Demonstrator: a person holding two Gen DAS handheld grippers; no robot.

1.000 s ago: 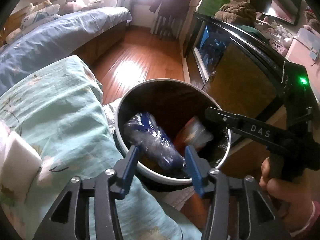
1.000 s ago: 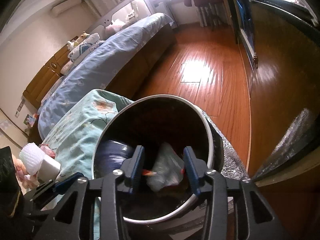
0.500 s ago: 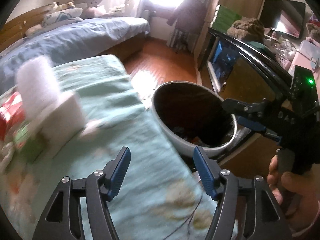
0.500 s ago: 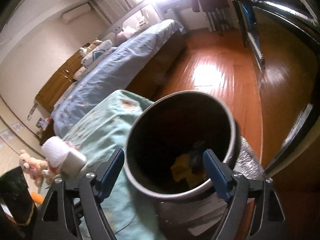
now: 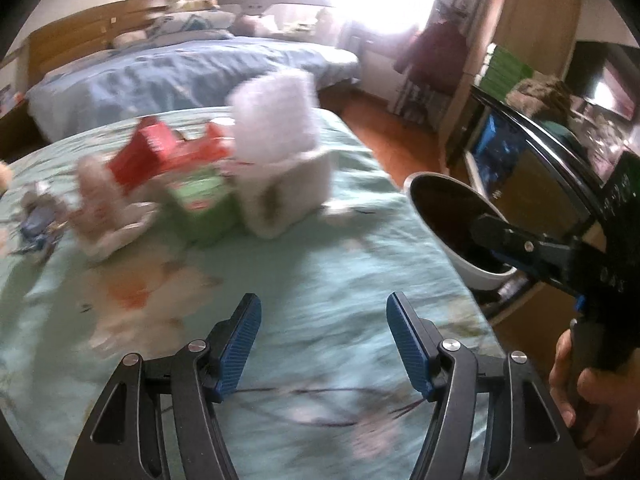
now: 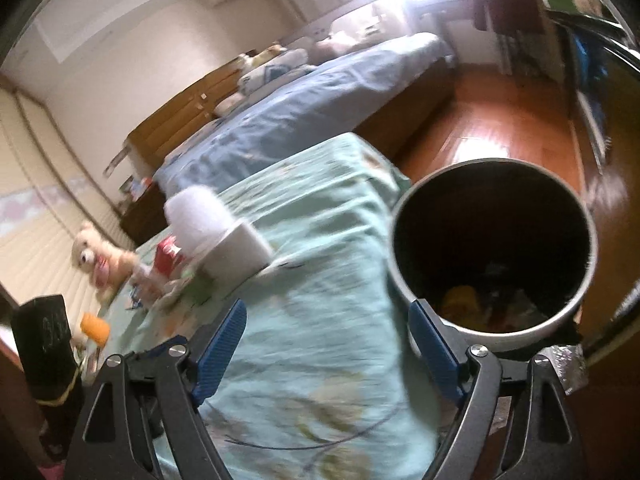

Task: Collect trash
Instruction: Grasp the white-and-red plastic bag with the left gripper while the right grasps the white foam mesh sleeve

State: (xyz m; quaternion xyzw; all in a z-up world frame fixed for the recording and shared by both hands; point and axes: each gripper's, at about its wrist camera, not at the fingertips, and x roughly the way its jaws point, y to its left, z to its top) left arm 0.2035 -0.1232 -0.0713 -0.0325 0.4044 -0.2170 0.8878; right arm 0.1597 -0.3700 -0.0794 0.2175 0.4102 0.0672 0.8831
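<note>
My left gripper (image 5: 322, 308) hangs open and empty over a teal flowered cloth (image 5: 340, 264). Ahead of it lies a blurred heap: a white box with foam (image 5: 280, 152), a red packet (image 5: 160, 152), a green carton (image 5: 200, 200), crumpled paper (image 5: 104, 216) and a blue wrapper (image 5: 38, 220). The round white trash bin (image 5: 472, 272) stands off the cloth's right edge. My right gripper (image 6: 327, 312) is open and empty, straddling the cloth's edge beside the bin (image 6: 500, 330), which holds yellow trash (image 6: 464, 300).
A blue bed (image 5: 180, 76) lies behind the cloth. A dark glass cabinet (image 5: 540, 184) stands to the right of the bin. A teddy bear (image 6: 100, 256), an orange bottle (image 6: 94, 330) and a black box (image 6: 44, 336) sit at the far left. A hand (image 5: 580, 384) holds the right tool.
Both grippers held bagged trash over the bin a second ago. Their jaws have widened, the trash has dropped in, and both have swung left over the teal cloth.
</note>
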